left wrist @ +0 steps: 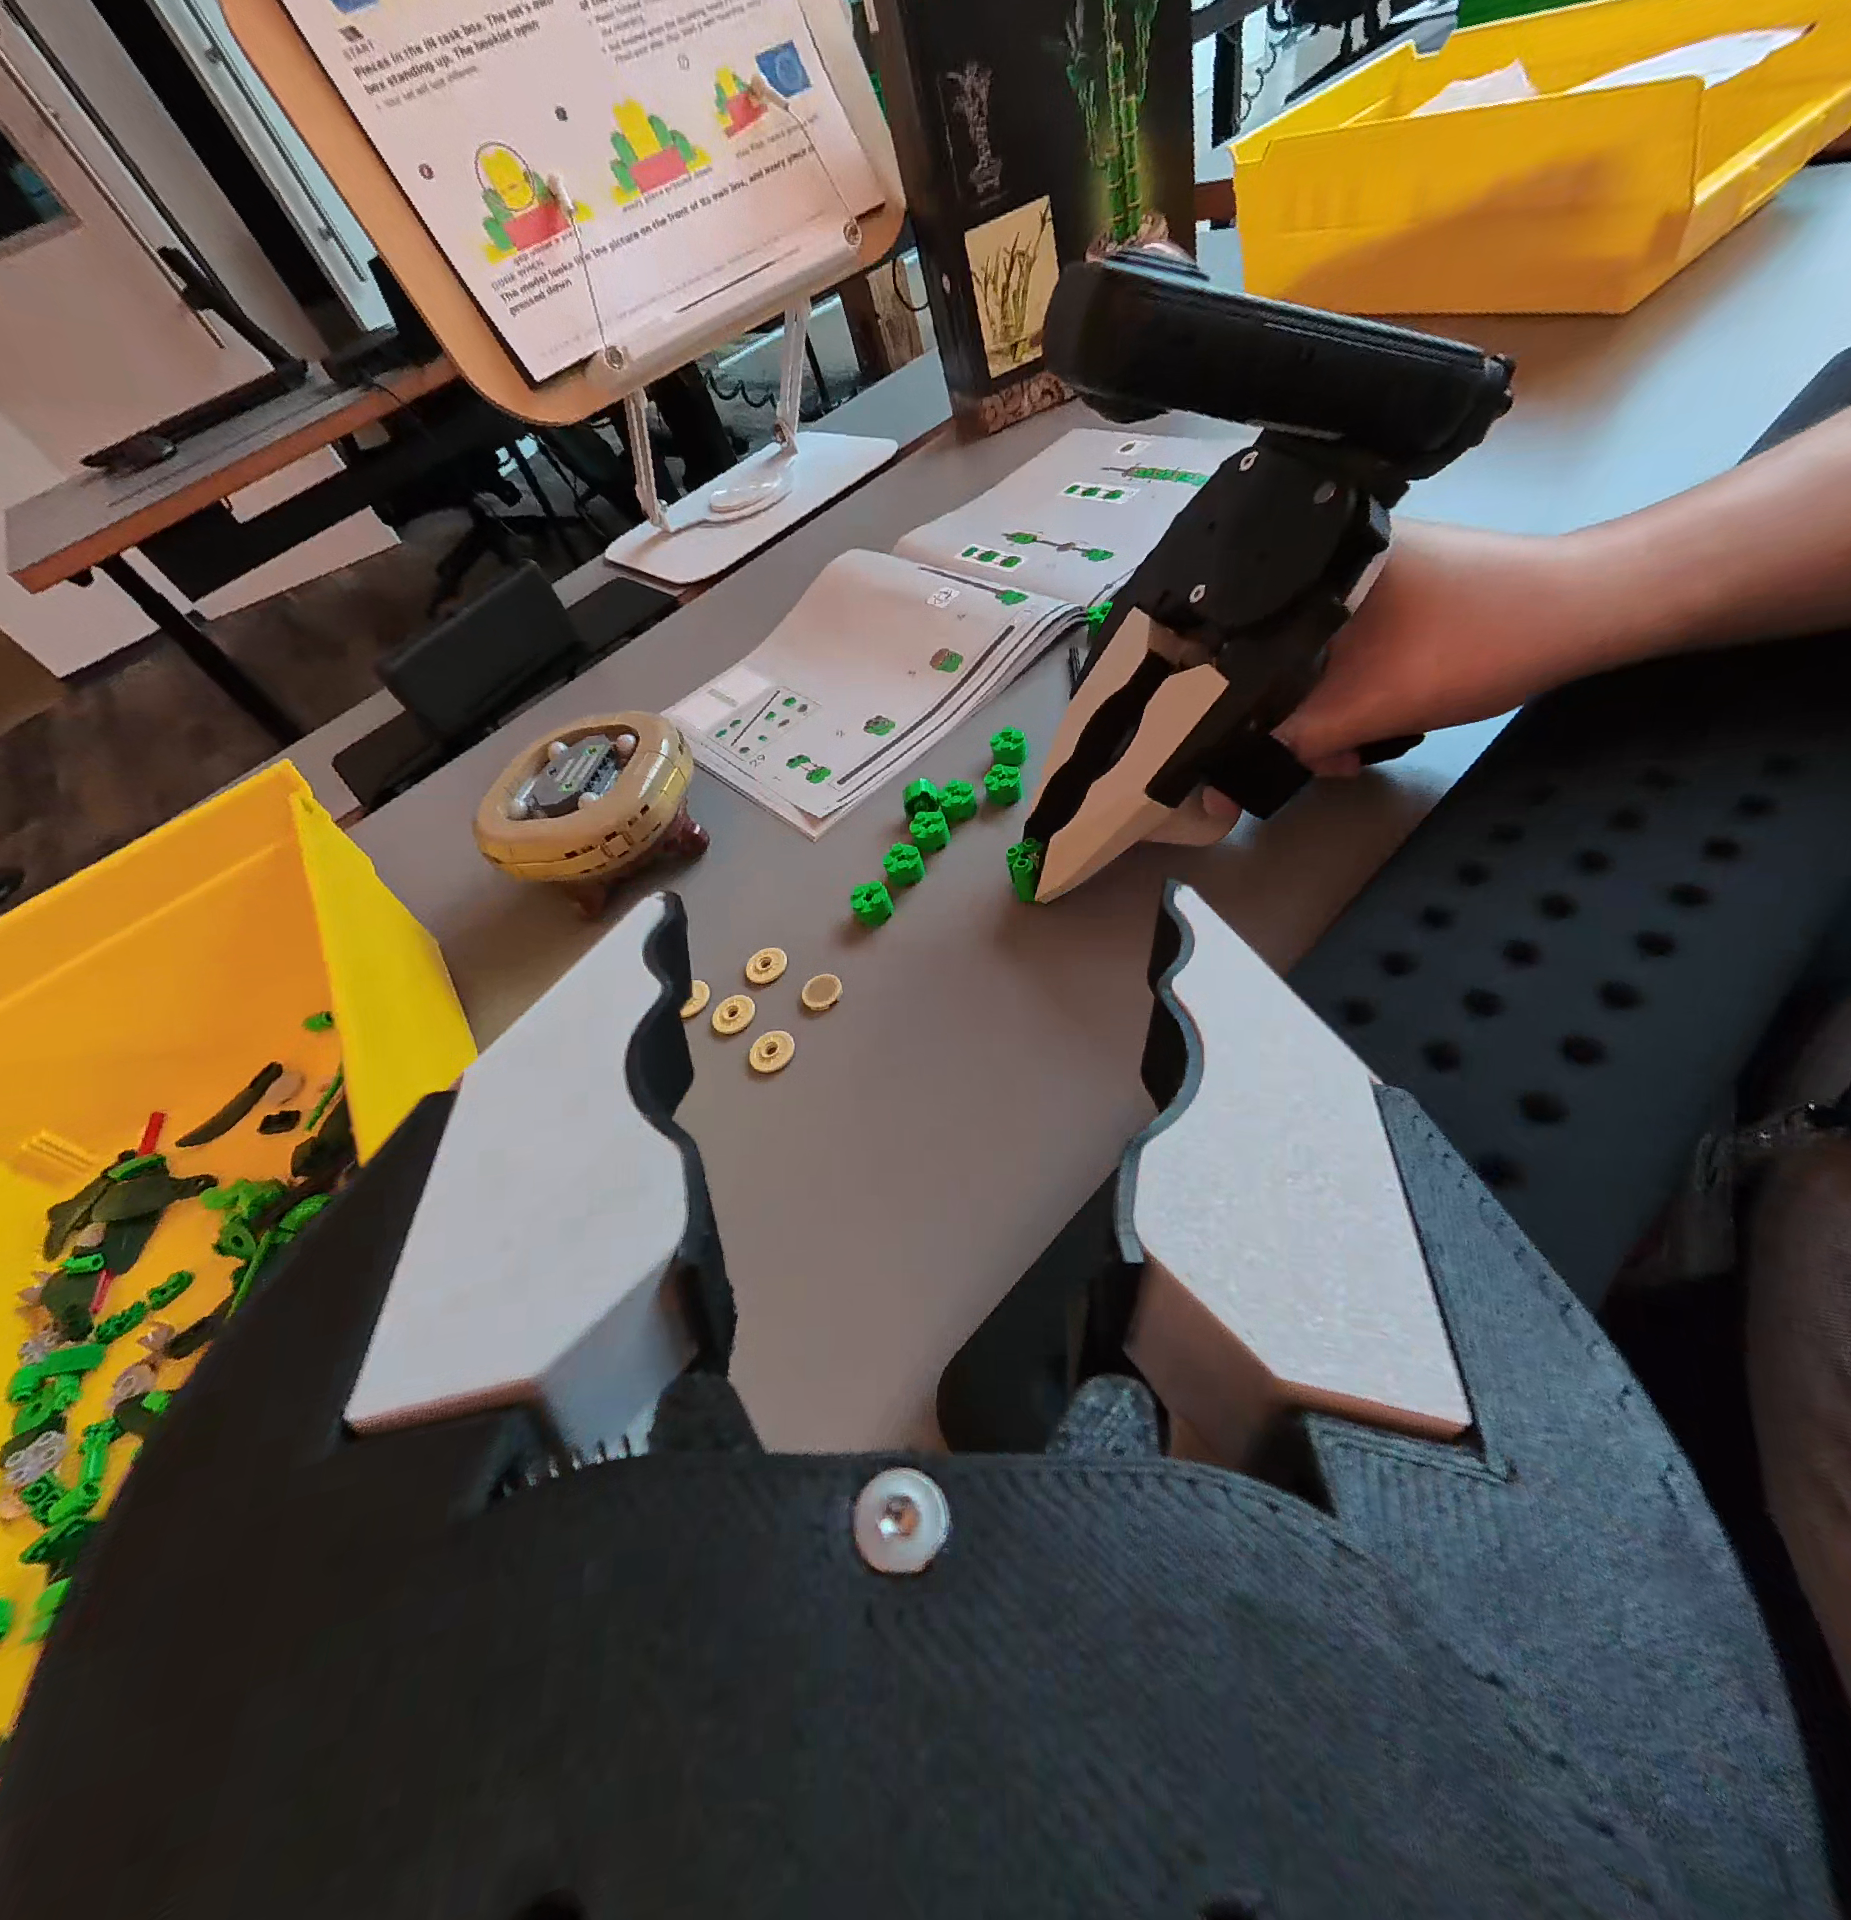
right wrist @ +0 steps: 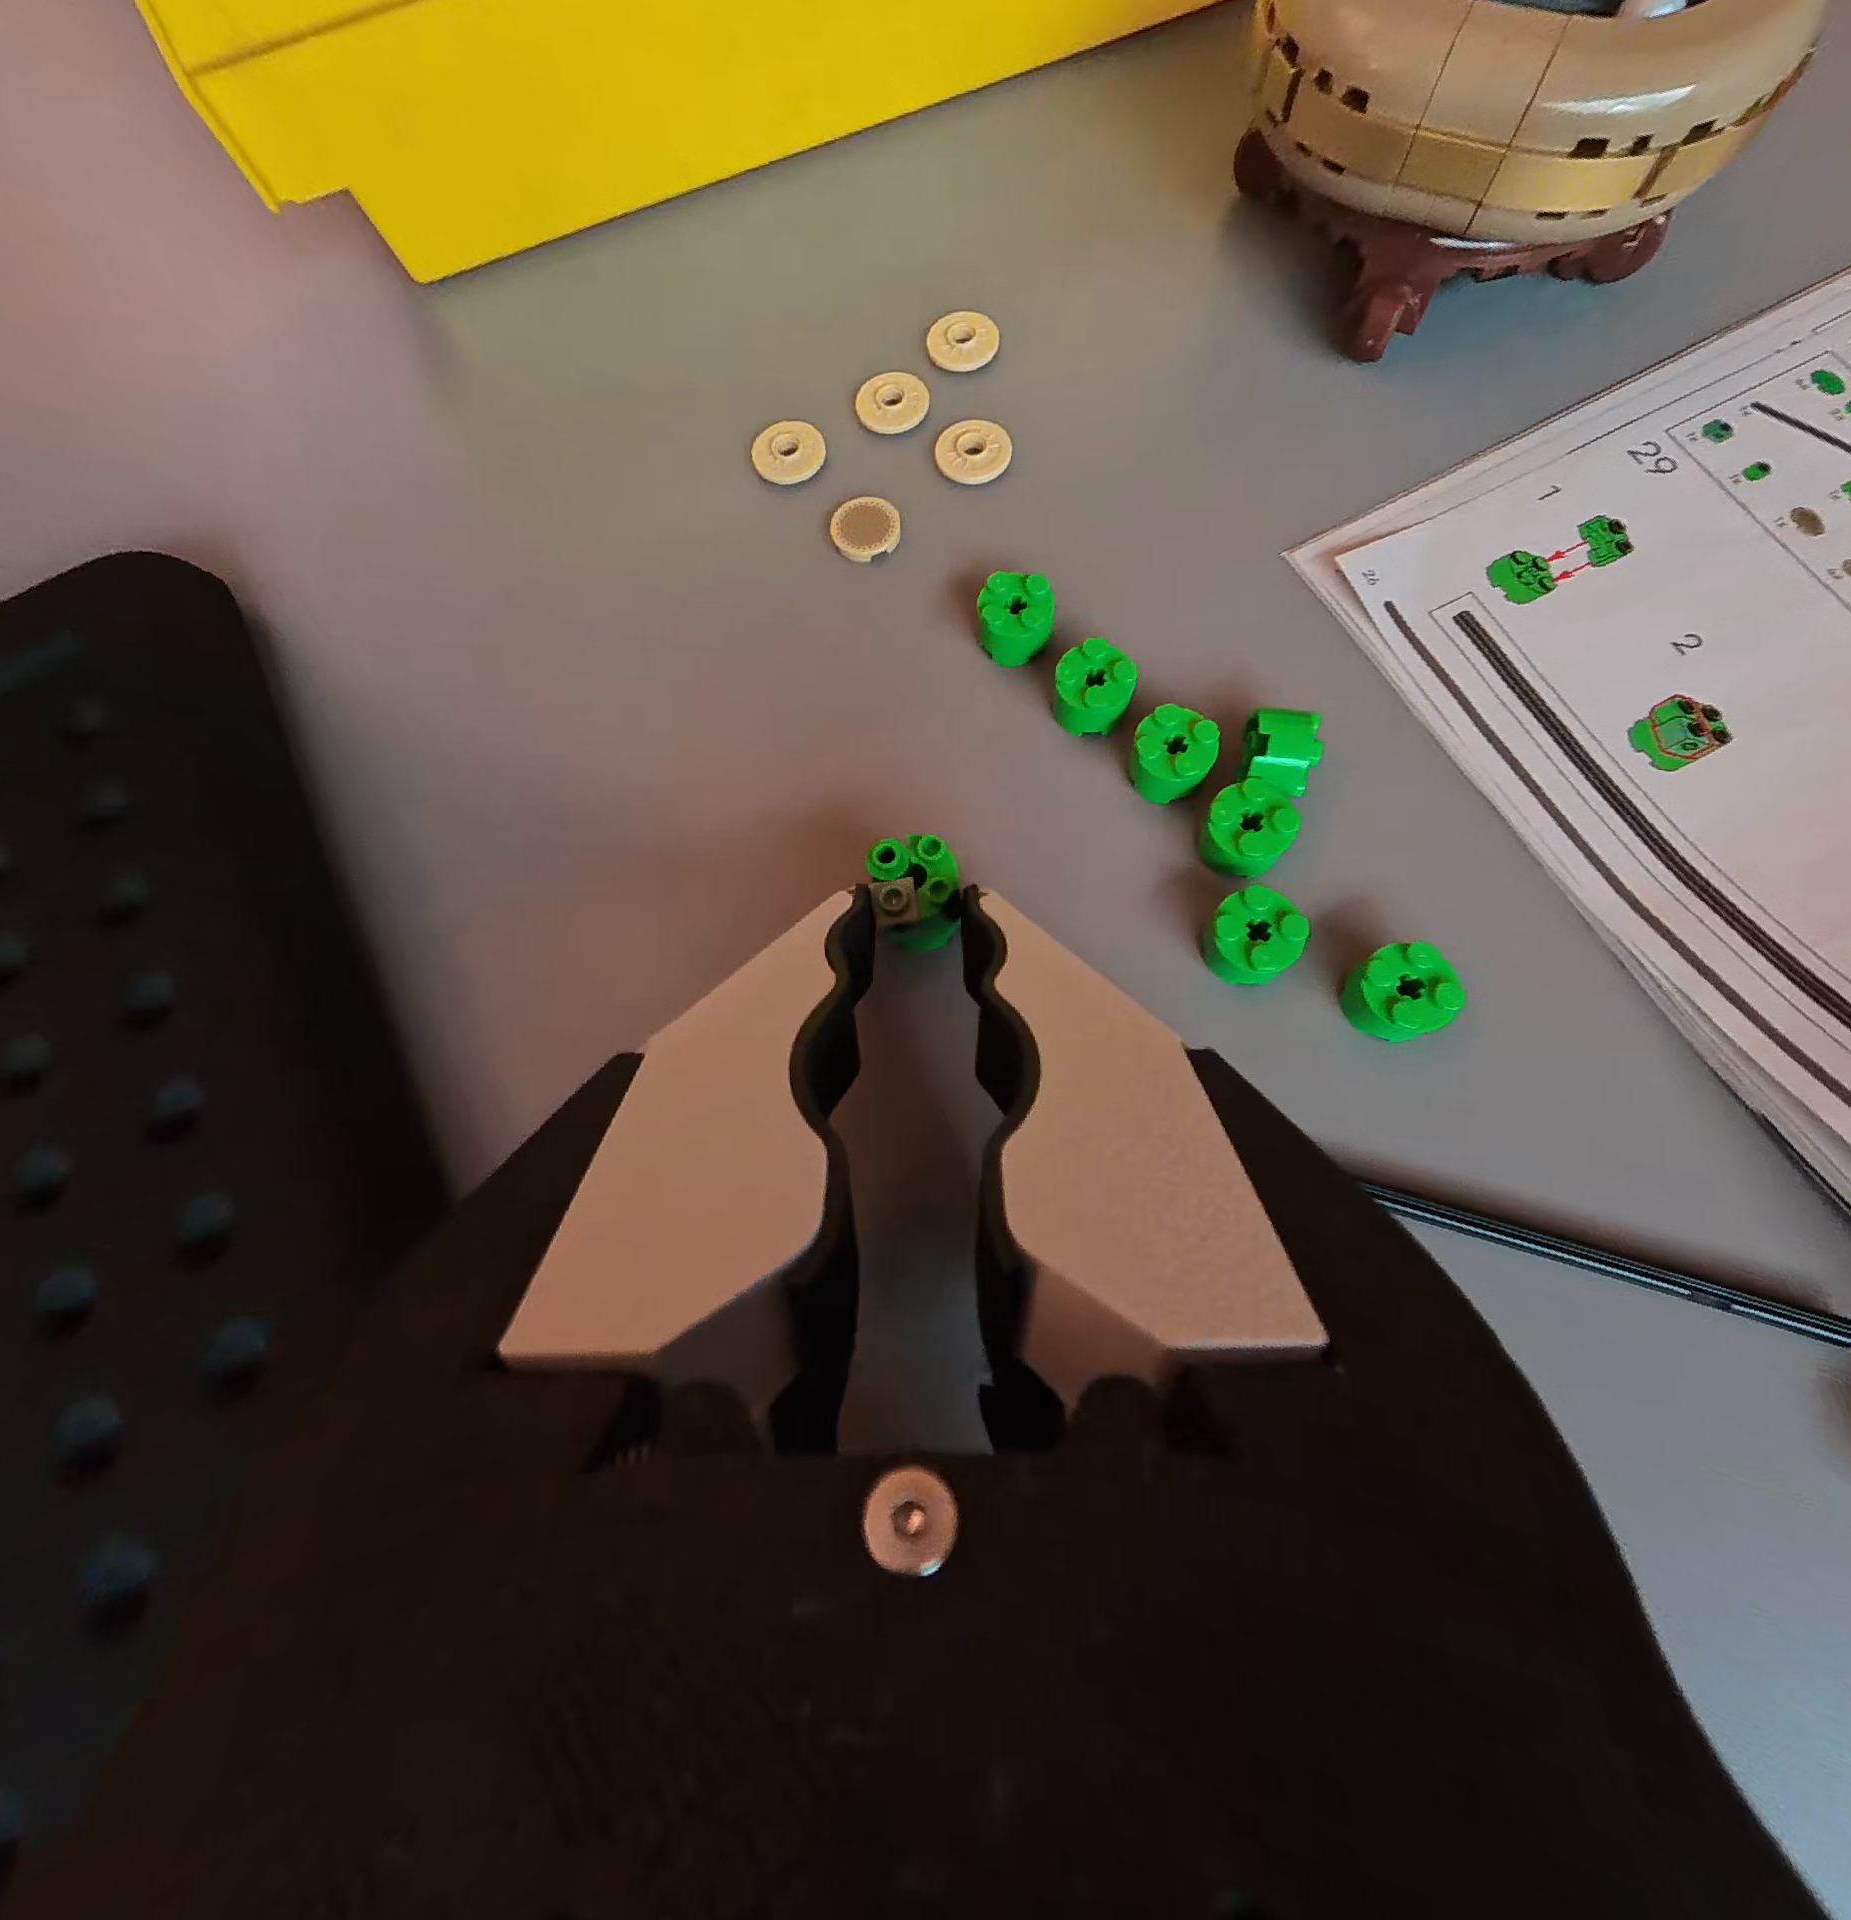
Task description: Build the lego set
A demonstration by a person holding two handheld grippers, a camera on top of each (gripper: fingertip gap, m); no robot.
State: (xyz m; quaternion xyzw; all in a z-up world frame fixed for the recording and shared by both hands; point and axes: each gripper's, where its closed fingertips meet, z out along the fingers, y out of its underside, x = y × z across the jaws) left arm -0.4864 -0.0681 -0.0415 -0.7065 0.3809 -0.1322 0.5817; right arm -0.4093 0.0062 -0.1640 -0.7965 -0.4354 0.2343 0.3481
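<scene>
My right gripper [right wrist: 913,902] is shut on a green round brick [right wrist: 916,878] that stands on the grey table; it also shows in the left wrist view [left wrist: 1035,878], with the held brick [left wrist: 1023,868] at its tips. Several loose green round bricks [right wrist: 1175,750] lie in a curved row to its right, and show in the left wrist view [left wrist: 926,829]. Several tan round tiles [right wrist: 892,402] lie beyond, also in the left wrist view [left wrist: 765,1006]. My left gripper [left wrist: 921,935] is open and empty above the table near the tiles.
A tan pot model [left wrist: 588,800] on a brown base stands by the open instruction booklet [left wrist: 900,665]. A yellow bin [left wrist: 173,1039] of green parts is at the left. A black perforated mat [left wrist: 1627,935] lies at the right. A thin black rod [right wrist: 1627,1278] lies by the booklet. My hands' fingertips stand some 15 cm from each other. My right tips are roughly 12 cm from the thin black rod [right wrist: 1627,1278].
</scene>
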